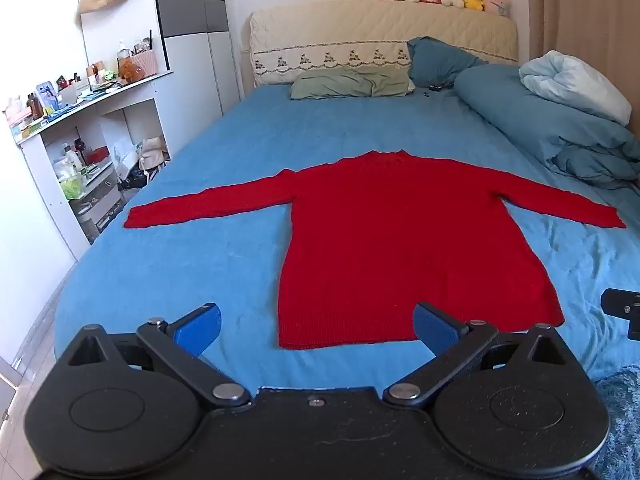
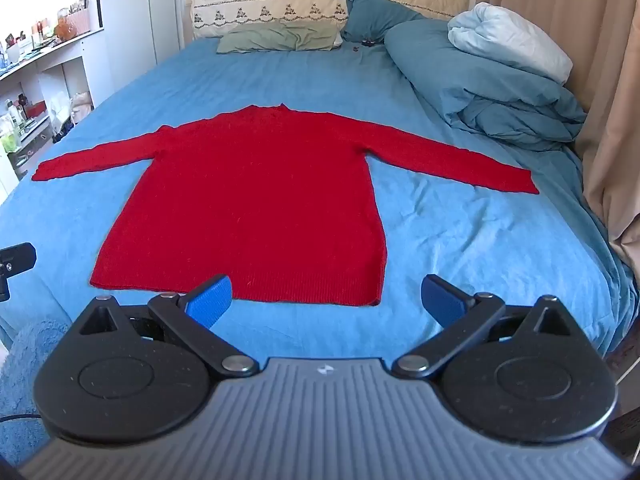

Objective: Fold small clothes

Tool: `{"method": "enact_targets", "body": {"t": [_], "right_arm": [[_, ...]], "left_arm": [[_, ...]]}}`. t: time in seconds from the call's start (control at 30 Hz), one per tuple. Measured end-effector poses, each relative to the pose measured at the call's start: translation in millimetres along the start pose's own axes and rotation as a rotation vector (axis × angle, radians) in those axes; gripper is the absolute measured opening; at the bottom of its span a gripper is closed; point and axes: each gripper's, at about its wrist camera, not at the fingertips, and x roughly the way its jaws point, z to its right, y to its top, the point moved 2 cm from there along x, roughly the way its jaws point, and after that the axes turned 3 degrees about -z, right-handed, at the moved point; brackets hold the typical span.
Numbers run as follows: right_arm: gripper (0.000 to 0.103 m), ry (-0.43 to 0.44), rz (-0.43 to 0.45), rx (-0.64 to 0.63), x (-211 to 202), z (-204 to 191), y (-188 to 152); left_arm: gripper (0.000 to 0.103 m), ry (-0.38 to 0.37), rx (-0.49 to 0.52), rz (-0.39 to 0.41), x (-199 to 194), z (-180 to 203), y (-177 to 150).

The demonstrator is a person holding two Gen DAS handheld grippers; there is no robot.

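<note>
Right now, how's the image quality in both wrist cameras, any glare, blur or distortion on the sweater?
Left wrist view: daylight even, red sweater sharp, fisheye bending the bed edges, wall at left washed out. Right wrist view: sweater's red saturated so the knit barely reads, curtain bowed by the lens, no motion blur.

A red sweater (image 1: 384,240) is lying flat on the blue bed (image 1: 200,248), sleeves spread wide, while the left tongs (image 1: 316,330) are hovering wide apart near its hem, gripping nothing.
</note>
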Motion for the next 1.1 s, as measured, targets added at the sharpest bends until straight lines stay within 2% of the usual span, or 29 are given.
{"method": "enact_targets", "body": {"t": [1.1], "right_arm": [[0.103, 0.008, -0.001, 0.009, 3, 2, -4]], "left_arm": [[0.103, 0.019, -0.004, 0.026, -9, 0, 0]]}}
